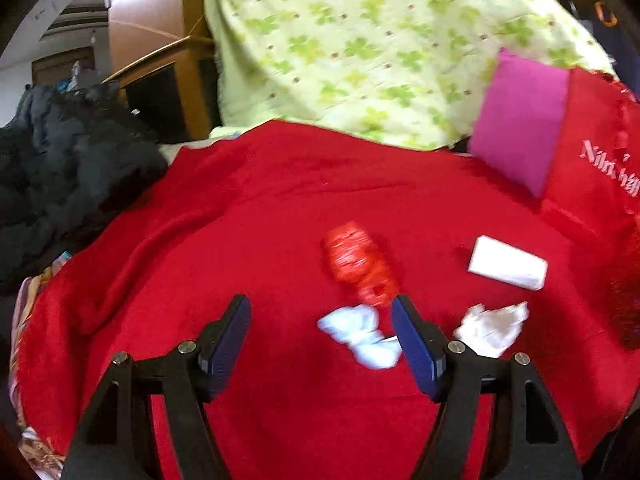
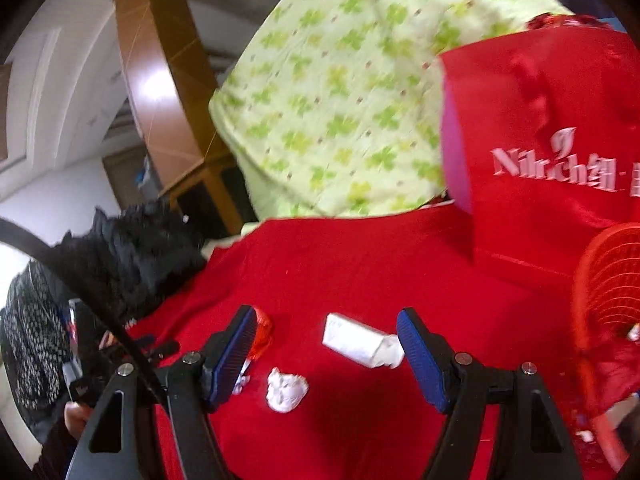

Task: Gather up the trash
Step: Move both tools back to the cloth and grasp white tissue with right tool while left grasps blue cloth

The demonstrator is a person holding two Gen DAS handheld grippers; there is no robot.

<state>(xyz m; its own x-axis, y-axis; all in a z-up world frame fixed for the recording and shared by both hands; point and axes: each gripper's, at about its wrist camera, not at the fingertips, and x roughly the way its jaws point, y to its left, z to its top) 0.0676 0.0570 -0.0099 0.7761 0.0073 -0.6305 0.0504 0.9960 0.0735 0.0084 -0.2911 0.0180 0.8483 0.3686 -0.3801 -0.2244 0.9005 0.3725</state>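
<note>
Trash lies on a red blanket [image 1: 260, 220]. In the left wrist view I see a crushed red wrapper [image 1: 358, 266], a knotted pale blue wad [image 1: 362, 336], a crumpled white tissue [image 1: 494, 328] and a white box [image 1: 506, 264]. My left gripper [image 1: 322, 310] is open and empty above the blanket, with the blue wad just inside its right finger. In the right wrist view my right gripper [image 2: 326, 322] is open and empty, with the white box [image 2: 358, 344] between its fingers and the white tissue [image 2: 286, 390] below. The red wrapper [image 2: 262, 332] sits behind its left finger.
A red gift bag [image 2: 552, 140] with a pink side stands at the right. A red mesh basket [image 2: 612, 292] is at the far right. A green clover-print sheet [image 1: 360, 48] drapes behind. Dark clothing [image 1: 68, 168] is piled at the left.
</note>
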